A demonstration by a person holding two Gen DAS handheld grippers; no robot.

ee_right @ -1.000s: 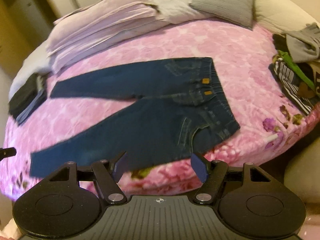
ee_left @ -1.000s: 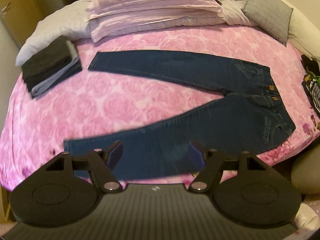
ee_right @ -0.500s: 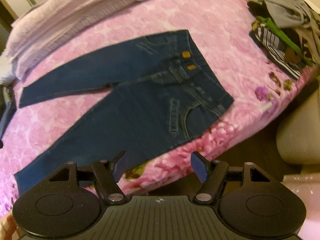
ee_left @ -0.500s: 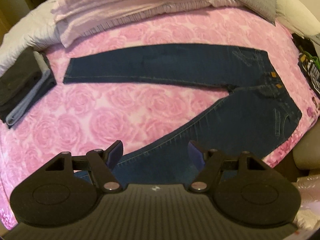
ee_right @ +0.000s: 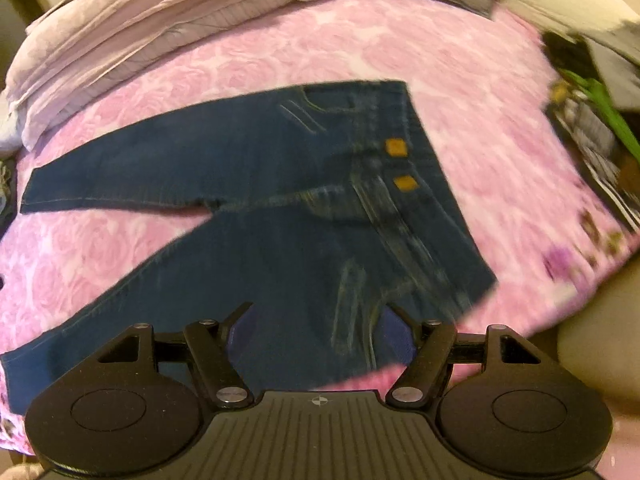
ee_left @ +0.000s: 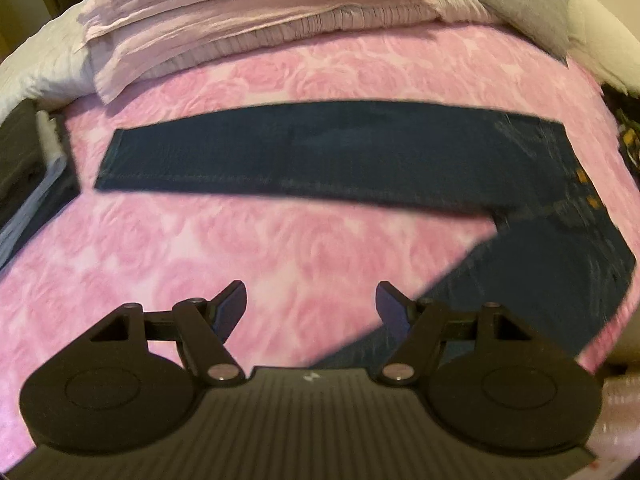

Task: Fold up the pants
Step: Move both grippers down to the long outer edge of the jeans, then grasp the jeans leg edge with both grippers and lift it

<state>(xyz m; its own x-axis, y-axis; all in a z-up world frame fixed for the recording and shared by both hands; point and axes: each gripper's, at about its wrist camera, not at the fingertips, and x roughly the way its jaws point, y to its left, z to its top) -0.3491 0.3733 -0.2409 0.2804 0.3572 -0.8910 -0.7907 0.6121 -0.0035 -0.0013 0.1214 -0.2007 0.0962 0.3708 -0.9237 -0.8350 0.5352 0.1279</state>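
Note:
Dark blue jeans (ee_left: 320,152) lie flat on the pink rose-patterned bedspread (ee_left: 240,248), legs spread in a V toward the left, waistband with two orange tags to the right. In the right wrist view the jeans (ee_right: 260,208) fill the middle. My left gripper (ee_left: 310,306) is open above the bare spread between the two legs, its right finger over the near leg. My right gripper (ee_right: 316,328) is open just above the near hip and pocket area, nothing between its fingers.
Folded pale pink bedding (ee_left: 248,12) and a grey pillow (ee_left: 524,0) lie at the back. A stack of folded dark clothes (ee_left: 24,168) sits at the left. Loose clothes with green and stripes (ee_right: 592,128) lie at the right. The bed edge (ee_right: 532,320) is near right.
Both grippers have moved forward and lower toward the bed. The left one now looks over the gap between the legs; the right one has closed in on the hip area.

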